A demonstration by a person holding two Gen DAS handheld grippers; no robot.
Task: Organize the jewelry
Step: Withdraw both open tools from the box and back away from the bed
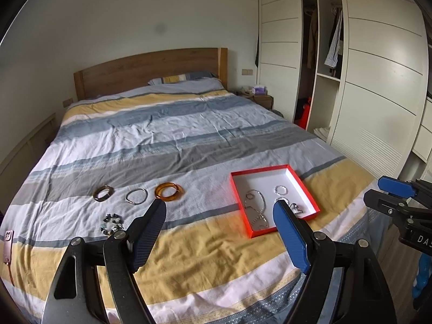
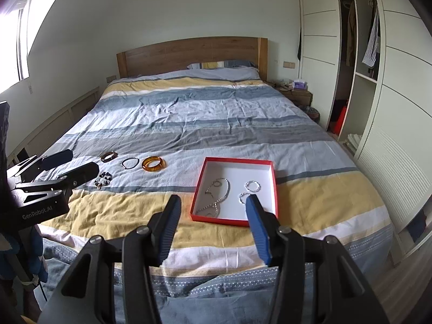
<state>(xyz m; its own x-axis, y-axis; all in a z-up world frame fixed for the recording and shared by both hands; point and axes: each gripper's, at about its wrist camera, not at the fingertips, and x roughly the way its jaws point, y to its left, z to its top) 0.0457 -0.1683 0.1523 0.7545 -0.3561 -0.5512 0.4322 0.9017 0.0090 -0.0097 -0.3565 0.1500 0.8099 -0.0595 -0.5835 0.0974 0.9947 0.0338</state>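
A bed (image 1: 167, 135) with a striped blue, grey, yellow and white cover carries all the jewelry near its foot edge. Toward the foot's right side lies a shallow red tray (image 1: 302, 186) with a white floor, set at a slant to the bed's edge. Inside it a long silver chain necklace (image 1: 256, 208) runs along the left wall, a small silver ring bracelet (image 1: 280, 189) lies nearer the far right corner, and more silver pieces sit toward the near right corner, partly hidden behind a claw finger. Left of the tray, well apart from it, 3 bangles lie in a row parallel to the foot edge: a dark brown bangle (image 1: 103, 193), a thin silver bangle (image 1: 136, 196) and an amber bangle (image 1: 169, 191). Just in front of the row, closer to the foot edge, lies a beaded bracelet (image 1: 112, 224). A pink phone (image 1: 8, 245) rests at the bed's left edge. The left claw (image 1: 220, 218) hangs above the foot of the bed with its fingers spread wide and nothing between them. The right claw (image 2: 213, 212) also hangs above the foot edge, its fingers parted by a moderate gap, gripping nothing. A wooden headboard (image 1: 151, 70) stands at the far end, and a white wardrobe (image 1: 378, 81) runs along the bed's right side.
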